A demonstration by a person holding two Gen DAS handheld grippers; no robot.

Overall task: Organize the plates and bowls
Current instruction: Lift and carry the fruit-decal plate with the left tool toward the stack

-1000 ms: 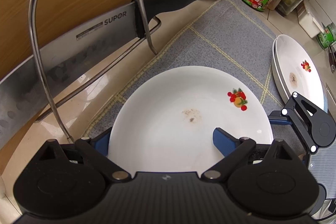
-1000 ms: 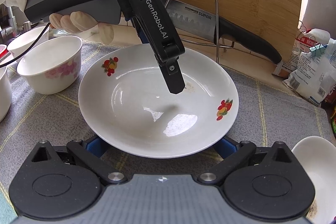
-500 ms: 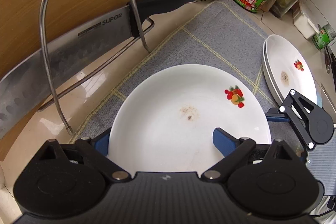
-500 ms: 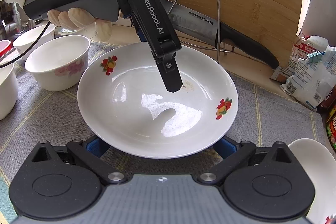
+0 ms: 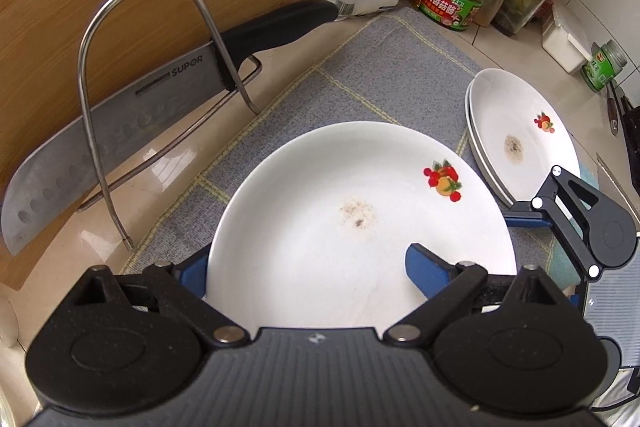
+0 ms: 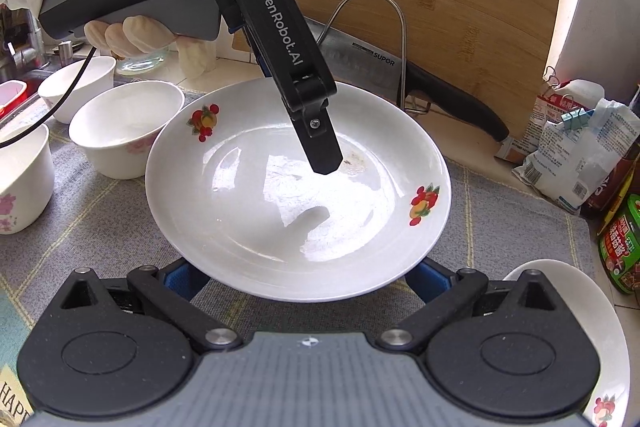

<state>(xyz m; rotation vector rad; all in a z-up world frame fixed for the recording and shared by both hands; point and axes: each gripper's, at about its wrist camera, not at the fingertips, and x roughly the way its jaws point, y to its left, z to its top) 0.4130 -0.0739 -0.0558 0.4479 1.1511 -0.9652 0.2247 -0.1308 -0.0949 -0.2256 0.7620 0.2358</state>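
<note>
My left claw [image 5: 316, 267] pinches the plate's [image 5: 360, 219] rim, lifted over the grey mat [image 5: 360, 75], a brown smudge at its centre. My right claw [image 6: 304, 275] is spread beneath its near edge. Stacked plates [image 5: 520, 135] right, empty bowls [image 6: 124, 131] left, knife rack [image 5: 160, 99] far.

The plate [image 6: 298, 195] hides the right gripper's [image 6: 304, 277] fingertips and the far finger of the left gripper [image 6: 320, 151]. Beside the plate, a bowl [image 6: 20, 183] is cut off by the edge. Jar [image 5: 456, 1] lettering is unreadably small.
</note>
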